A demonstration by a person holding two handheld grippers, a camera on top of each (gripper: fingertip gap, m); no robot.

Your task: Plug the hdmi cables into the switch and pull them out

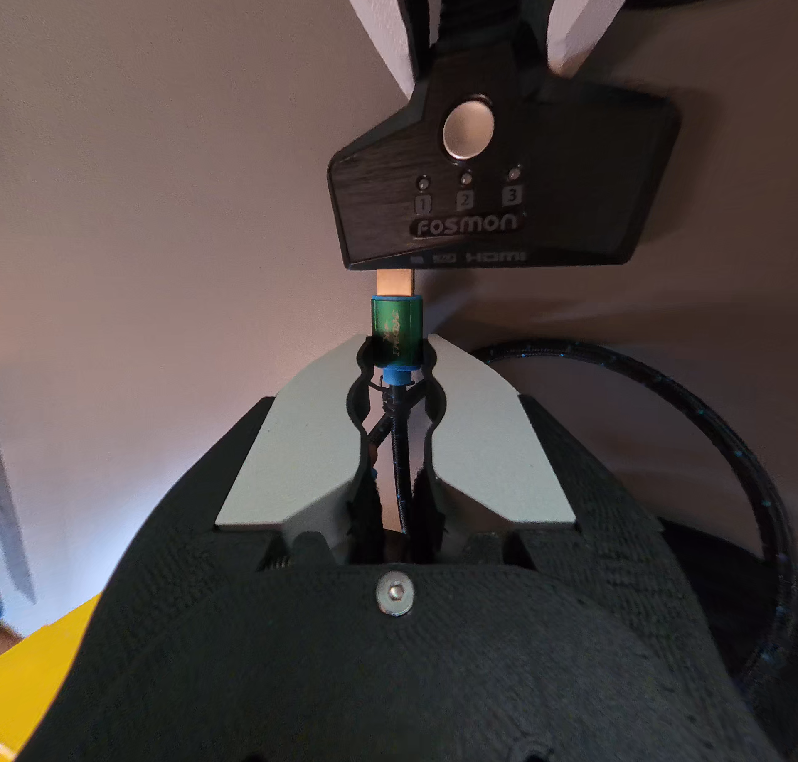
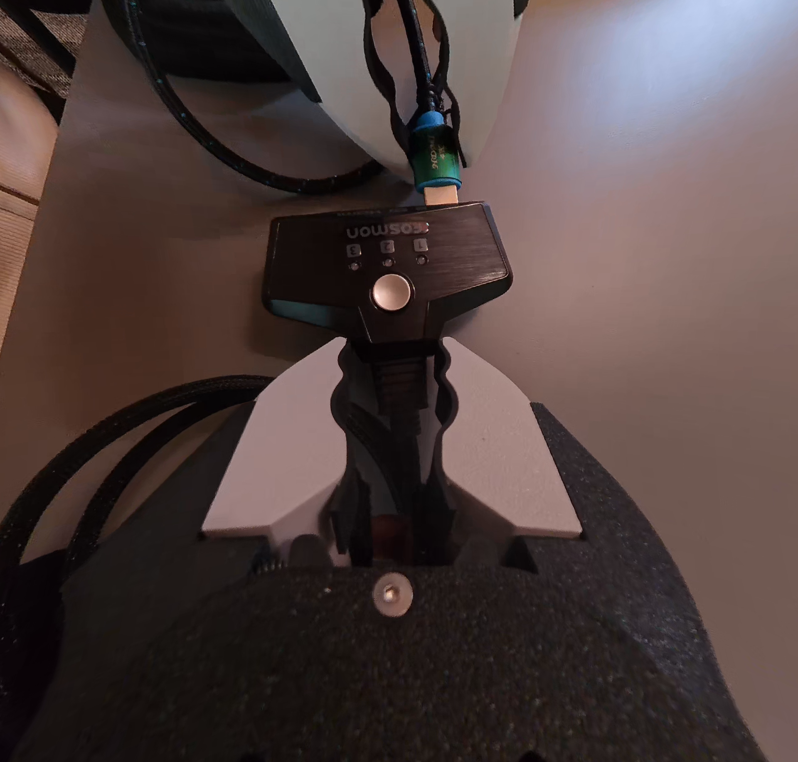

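Two claws facing each other over a pale table (image 1: 172,180), tips close together. Left claw (image 1: 395,355) closed narrow on the green plug (image 1: 395,327) of a braided black cable (image 1: 647,378), gripping the rear of the green shell and the blue collar behind it, with the cable running back between the fingers toward the wrist and looping off to the right side on the table. Gold metal tip (image 1: 395,283) sticking out ahead of the fingertips, meeting the near edge of the black switch (image 1: 496,206) at its left end; some gold bare between shell and switch, so not seated fully, though depth inside the port not visible. Right claw (image 2: 394,348) closed on the ribbed neck (image 2: 397,378) at the narrow tail of the switch (image 2: 388,258), body of the switch lying just beyond the fingertips, flat and top face up, with a round silver button (image 2: 392,291) and three small lamps. From the right wrist view, green plug (image 2: 436,158) entering slightly tilted at the far right corner of the switch, held by the left claw (image 2: 432,163) above it. Dark braided cable loops (image 2: 108,422) lying at the left of the right claw.
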